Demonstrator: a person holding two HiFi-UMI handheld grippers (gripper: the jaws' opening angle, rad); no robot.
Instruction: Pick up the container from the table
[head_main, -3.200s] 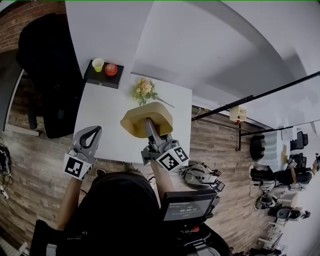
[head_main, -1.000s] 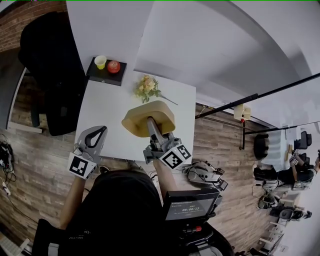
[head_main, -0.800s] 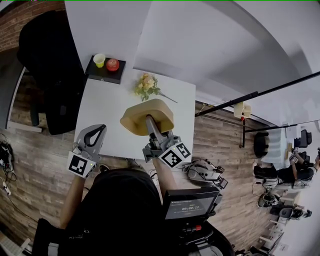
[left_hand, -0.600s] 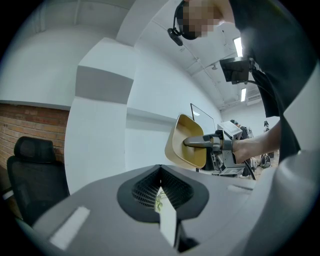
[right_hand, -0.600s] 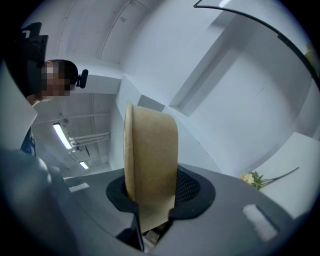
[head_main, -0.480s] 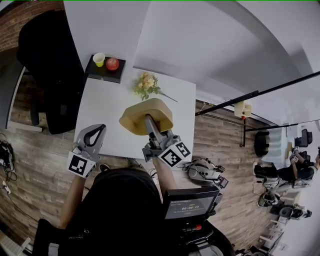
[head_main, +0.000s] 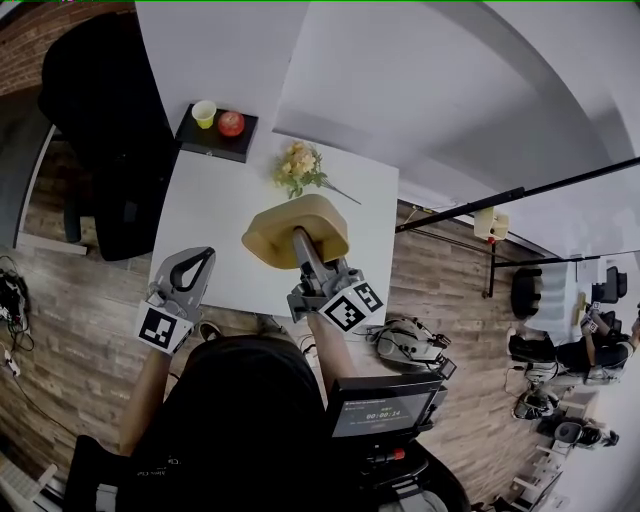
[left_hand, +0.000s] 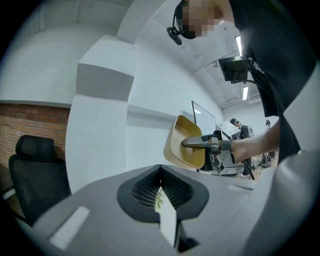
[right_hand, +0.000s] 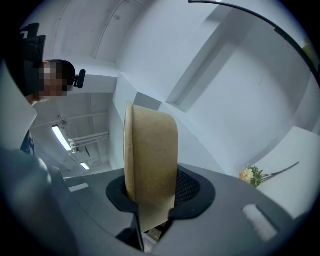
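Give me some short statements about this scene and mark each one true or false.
1. The right gripper grips the tan container. True.
2. The left gripper stands open. False: its jaws are shut, with nothing between them.
3. The flowers lie inside the container. False: they lie on the white table, beyond the container.
4. A yellow cup and a red apple sit on the black tray. True.

container near rim behind right gripper, chair cropped
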